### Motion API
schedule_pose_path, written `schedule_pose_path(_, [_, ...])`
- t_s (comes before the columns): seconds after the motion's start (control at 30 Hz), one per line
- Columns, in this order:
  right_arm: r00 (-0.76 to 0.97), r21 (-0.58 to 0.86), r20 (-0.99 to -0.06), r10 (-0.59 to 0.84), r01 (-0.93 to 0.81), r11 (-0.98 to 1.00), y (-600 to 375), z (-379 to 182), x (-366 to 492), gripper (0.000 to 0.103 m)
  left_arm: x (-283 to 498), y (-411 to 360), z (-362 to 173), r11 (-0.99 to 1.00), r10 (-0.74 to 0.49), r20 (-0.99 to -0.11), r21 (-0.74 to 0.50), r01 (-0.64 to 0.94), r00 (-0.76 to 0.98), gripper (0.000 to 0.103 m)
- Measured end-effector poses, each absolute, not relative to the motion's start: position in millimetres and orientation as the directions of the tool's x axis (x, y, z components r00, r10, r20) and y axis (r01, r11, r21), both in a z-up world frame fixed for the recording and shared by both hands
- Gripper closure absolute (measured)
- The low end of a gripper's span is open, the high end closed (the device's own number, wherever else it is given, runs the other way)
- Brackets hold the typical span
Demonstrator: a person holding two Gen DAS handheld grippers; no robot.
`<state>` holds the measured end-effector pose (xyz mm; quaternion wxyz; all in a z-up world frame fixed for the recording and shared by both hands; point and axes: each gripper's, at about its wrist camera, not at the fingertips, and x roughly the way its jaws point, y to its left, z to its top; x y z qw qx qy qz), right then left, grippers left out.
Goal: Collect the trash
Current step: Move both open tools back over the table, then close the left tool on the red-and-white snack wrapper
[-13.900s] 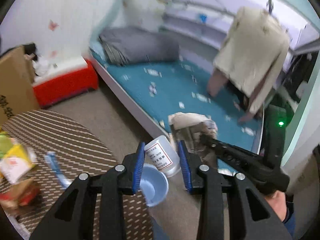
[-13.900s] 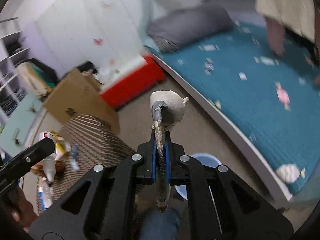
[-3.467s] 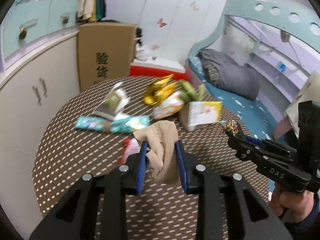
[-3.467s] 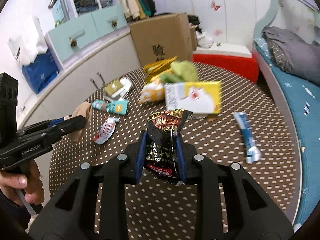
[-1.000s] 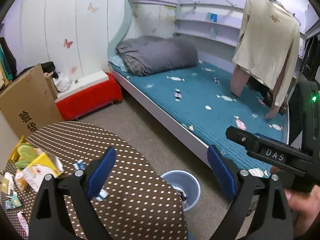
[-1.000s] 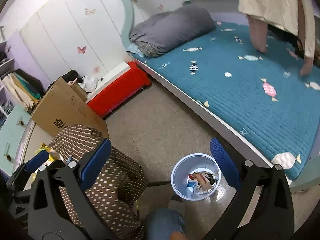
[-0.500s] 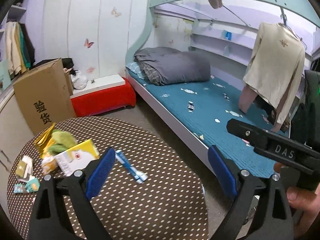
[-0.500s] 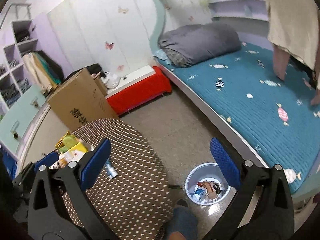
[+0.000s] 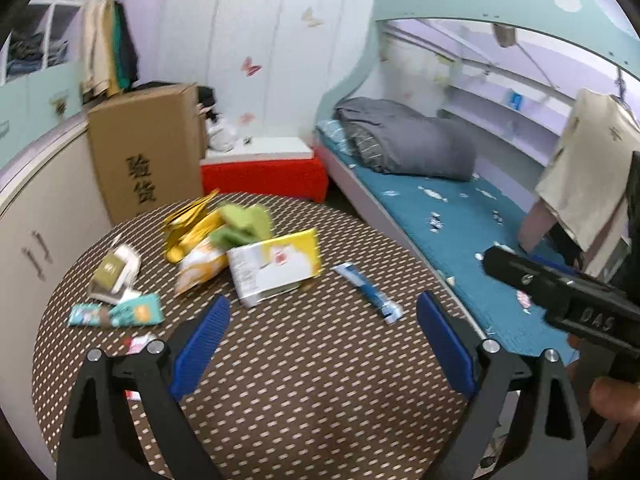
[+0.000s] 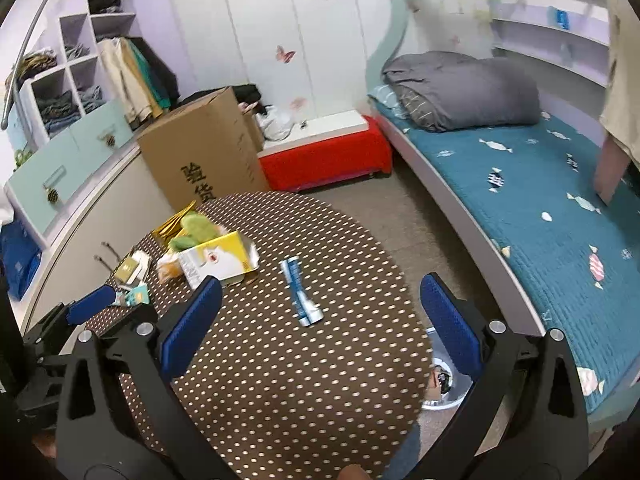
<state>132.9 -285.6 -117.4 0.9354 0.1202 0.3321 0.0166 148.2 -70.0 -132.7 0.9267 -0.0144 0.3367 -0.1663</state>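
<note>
Trash lies on the round brown dotted table [image 9: 304,400] [image 10: 288,380]: a yellow-white box [image 9: 276,264] [image 10: 218,260], gold and green wrappers [image 9: 216,220] [image 10: 188,228], a blue tube [image 9: 370,292] [image 10: 300,292], a teal packet [image 9: 120,312], a small olive packet [image 9: 114,270] and a red-white wrapper [image 9: 138,342]. My left gripper [image 9: 320,344] is wide open and empty above the table's near part. My right gripper [image 10: 316,320] is wide open and empty above the blue tube. The blue trash bin [image 10: 446,380] stands on the floor, partly hidden behind the table's right edge.
A cardboard box [image 9: 148,148] [image 10: 204,148] and a red bench [image 9: 264,176] [image 10: 324,156] stand behind the table. A bed [image 9: 440,208] [image 10: 540,208] with a teal cover runs along the right. White cabinets [image 9: 36,216] line the left.
Both grippers have swung left from the bin and floor towards the table; the trash pile now sits nearer and more central. Both stay open and empty.
</note>
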Motion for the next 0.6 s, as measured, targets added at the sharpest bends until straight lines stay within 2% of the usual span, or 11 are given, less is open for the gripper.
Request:
schedule_pose_path(0.27, [0.753, 0.227, -0.639, 0.156, -0.01, 0.974, -257, -126, 140, 0.006, 148, -23, -148, 0.971, -0.233, -0.638, -0.117, 0.207, 0.734, 0.011])
schedule_pose_path(0.6, [0.699, 0.218, -0.693, 0.175, -0.029, 0.976, -247, -154, 163, 0.006, 157, 43, -193, 0.99, -0.141, -0.716, -0.117, 0.081, 0.684, 0.011])
